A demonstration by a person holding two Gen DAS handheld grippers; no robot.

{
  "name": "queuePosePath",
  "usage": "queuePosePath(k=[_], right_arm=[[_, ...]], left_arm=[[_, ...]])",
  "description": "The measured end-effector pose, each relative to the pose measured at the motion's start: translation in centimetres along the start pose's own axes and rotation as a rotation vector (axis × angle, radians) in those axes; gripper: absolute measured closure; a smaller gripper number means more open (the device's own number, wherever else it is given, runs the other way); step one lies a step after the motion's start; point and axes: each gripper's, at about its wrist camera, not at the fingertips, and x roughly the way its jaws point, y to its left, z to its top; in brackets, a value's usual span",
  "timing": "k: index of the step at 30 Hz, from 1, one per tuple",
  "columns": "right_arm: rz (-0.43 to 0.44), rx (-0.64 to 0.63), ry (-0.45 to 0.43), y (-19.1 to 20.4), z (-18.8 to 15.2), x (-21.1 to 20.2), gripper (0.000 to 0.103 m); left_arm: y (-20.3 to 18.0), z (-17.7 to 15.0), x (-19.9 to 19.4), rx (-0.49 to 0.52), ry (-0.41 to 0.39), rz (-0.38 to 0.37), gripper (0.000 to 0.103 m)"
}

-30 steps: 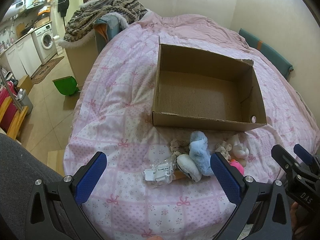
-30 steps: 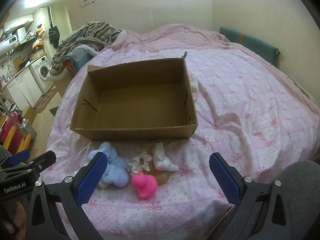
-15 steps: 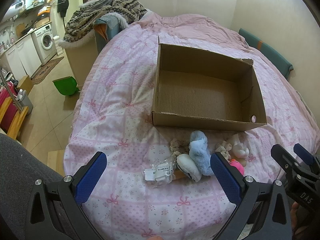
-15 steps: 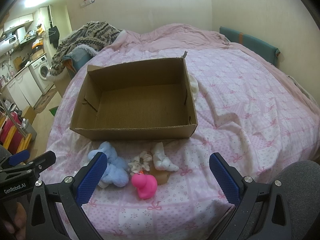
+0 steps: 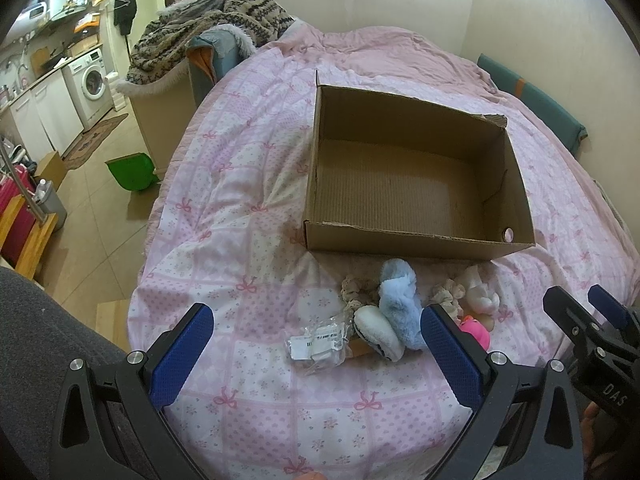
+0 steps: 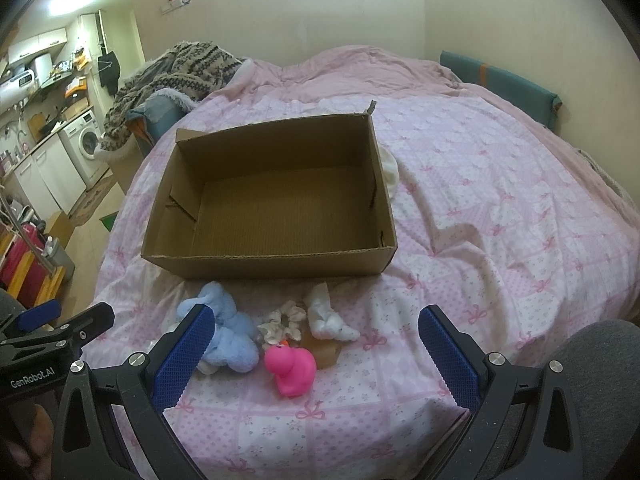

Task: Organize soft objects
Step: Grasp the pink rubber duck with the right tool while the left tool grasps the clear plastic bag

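An empty brown cardboard box (image 5: 416, 236) (image 6: 280, 258) lies on the pink bed. In front of it sits a small heap of soft things: a light blue plush (image 5: 400, 306) (image 6: 230, 334), a white-and-dark slipper (image 5: 376, 332), a beige scrunchie (image 5: 356, 288), a floral scrunchie (image 6: 282, 322), a white sock bundle (image 5: 480, 294) (image 6: 330, 318), a pink duck (image 6: 292, 368) (image 5: 476, 330) and a clear packet (image 5: 318, 344). My left gripper (image 5: 316, 344) and right gripper (image 6: 310, 354) are both open and empty, hovering just short of the heap.
The pink patterned quilt (image 5: 240, 248) covers the bed. A white cloth (image 6: 390, 172) peeks out beside the box's right wall. A patterned blanket (image 5: 208, 36) is piled at the far left. The floor with a green bin (image 5: 132, 170) lies left of the bed.
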Motion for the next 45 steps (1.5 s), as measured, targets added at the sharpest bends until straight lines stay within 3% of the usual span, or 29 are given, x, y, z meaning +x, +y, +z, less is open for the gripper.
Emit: queuePosePath(k=[17,21,24,27,32,38,40,45], right_arm=[[0.011,0.014,0.018,0.1,-0.3,0.3,0.000],[0.080,0.074,0.094,-0.9,0.1,1.3,0.000],[0.162,0.165,0.226,-2.3,0.7,3.1,0.000],[0.189,0.211,0.347,-2.8,0.9,5.1,0.000],[0.283,0.288,0.551,-2.7,-0.4,8.7,0.015],[0.217,0.204,0.642,-0.6,-2.6,12.4,0.020],[0.201,0.163,0.646,0.4,-3.2,13.1,0.030],[0.217,0.139,0.658,1.6,-3.9,14.0,0.056]], left_arm=[[-0.1,-0.2,0.3,0.001,0.019,-0.002,0.000],[0.3,0.3,0.5,-0.014,0.045,0.004,0.000],[0.9,1.1,1.0,-0.030,0.081,0.026,0.000],[1.7,2.0,1.6,-0.063,0.127,0.037,0.000],[3.3,3.0,3.1,-0.113,0.209,0.058,0.000],[4.8,3.1,5.3,-0.162,0.312,0.069,0.000],[5.2,2.8,6.3,-0.183,0.354,0.063,0.002],[5.6,1.1,9.8,-0.238,0.493,0.039,0.024]])
